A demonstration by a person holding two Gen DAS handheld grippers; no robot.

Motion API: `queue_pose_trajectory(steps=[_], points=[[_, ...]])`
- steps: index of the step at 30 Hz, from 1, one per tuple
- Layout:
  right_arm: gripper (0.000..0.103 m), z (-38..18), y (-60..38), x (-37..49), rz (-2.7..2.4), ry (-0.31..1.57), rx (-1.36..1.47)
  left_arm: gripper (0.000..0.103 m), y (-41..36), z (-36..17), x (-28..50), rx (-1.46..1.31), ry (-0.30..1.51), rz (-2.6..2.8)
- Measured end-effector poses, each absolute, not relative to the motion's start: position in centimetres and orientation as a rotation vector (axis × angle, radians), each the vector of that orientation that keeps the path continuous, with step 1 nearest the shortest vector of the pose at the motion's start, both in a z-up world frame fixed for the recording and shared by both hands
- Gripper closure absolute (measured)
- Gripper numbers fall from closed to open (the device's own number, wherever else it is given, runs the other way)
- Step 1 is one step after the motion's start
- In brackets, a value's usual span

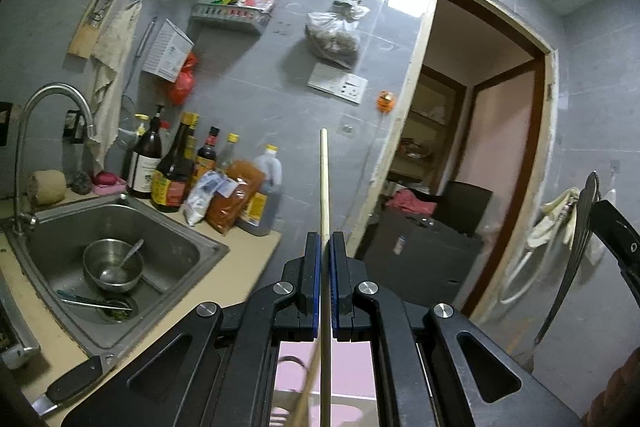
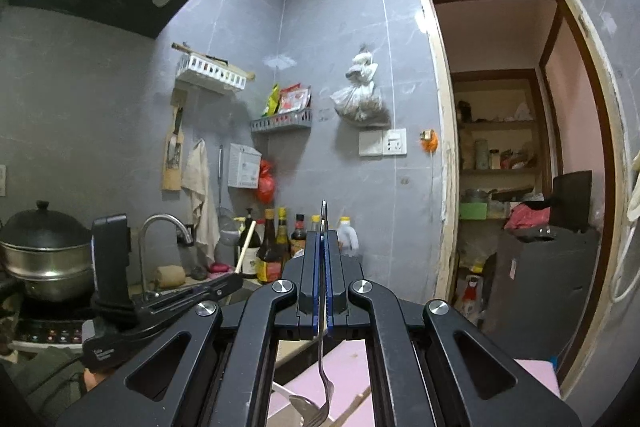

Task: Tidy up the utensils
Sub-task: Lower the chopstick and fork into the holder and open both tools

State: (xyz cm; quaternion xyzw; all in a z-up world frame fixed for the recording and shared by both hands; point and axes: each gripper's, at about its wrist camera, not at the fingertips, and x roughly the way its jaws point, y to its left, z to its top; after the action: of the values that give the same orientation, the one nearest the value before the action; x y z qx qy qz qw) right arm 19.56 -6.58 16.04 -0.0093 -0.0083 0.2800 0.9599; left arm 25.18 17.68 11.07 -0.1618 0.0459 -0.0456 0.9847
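Left gripper (image 1: 325, 239): jaws closed tight on a pale wooden chopstick (image 1: 324, 183), which runs straight up toward 12 o'clock past the fingertips, its lower end trailing below the jaws over a pink surface (image 1: 348, 367).

Right gripper (image 2: 322, 239): jaws fully closed on a metal fork (image 2: 322, 367), handle tip poking out at 12 o'clock, tines hanging at 6 o'clock over the pink surface.

Sink (image 1: 188, 251) at 8 o'clock in the left view holds a steel bowl (image 1: 113, 263) with a spoon (image 1: 132, 251) in it. Sauce bottles (image 1: 176, 167) stand at 10 o'clock behind the sink.
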Motion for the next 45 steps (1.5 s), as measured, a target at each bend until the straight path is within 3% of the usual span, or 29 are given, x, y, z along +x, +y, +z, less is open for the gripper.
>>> queue_pose_trajectory(steps=[16,35,37,43,45], points=[[0.103,10.4,-5.2,21.7,0.582,0.122,-0.034,0.100,17.1,5.8,25.0,-0.311,0.072,0.019],[0.099,7.6,-5.4,21.1,0.628,0.190,-0.035,0.099,14.4,3.7,22.0,-0.220,0.232,-0.035],[0.098,7.7,-5.6,21.0,0.629,0.190,-0.031,0.097,14.2,3.7,21.6,-0.207,0.240,-0.034],[0.094,8.5,-6.6,20.3,0.625,0.169,-0.018,0.071,14.2,4.3,20.6,-0.232,0.237,-0.044],[0.085,8.8,-7.3,19.8,0.618,0.152,-0.014,0.069,14.1,4.8,20.1,-0.237,0.230,-0.048]])
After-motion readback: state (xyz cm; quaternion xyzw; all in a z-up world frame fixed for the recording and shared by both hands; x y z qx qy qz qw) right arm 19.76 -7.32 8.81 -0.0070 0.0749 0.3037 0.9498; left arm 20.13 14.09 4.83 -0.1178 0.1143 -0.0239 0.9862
